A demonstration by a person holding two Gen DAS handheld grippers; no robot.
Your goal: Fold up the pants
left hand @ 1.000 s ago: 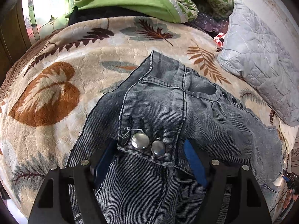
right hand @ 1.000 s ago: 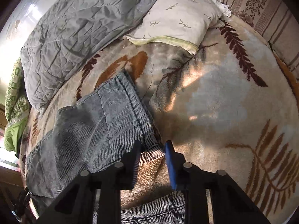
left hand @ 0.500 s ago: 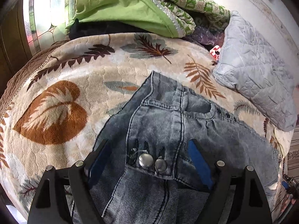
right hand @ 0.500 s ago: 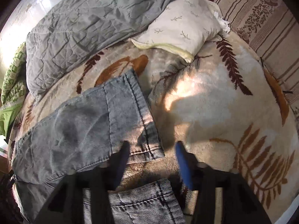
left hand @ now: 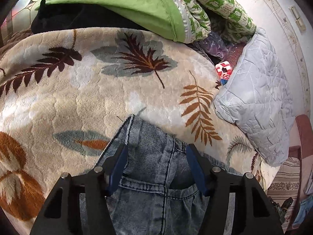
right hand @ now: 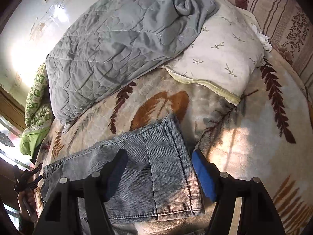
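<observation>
Grey-blue denim pants (left hand: 154, 168) lie folded on a leaf-patterned blanket (left hand: 78, 98). In the left wrist view the waistband end with a pocket seam sits between the fingers of my left gripper (left hand: 156, 168), which is open and holds nothing. In the right wrist view the hem end of a pant leg (right hand: 166, 162) lies flat, and my right gripper (right hand: 159, 173) is open over it, empty, its fingers straddling the leg. A second layer of denim shows at that view's bottom edge.
A grey quilted cover (right hand: 117, 45) and a white pillow (right hand: 221, 58) lie at the back of the bed. A green blanket pile (left hand: 137, 2) and a red packet (left hand: 224, 71) sit beyond the waistband. The quilt also shows in the left wrist view (left hand: 260, 98).
My right gripper has opened and let go of the hem, then moved forward over the leg. My left gripper moved forward past the metal buttons along the waistband.
</observation>
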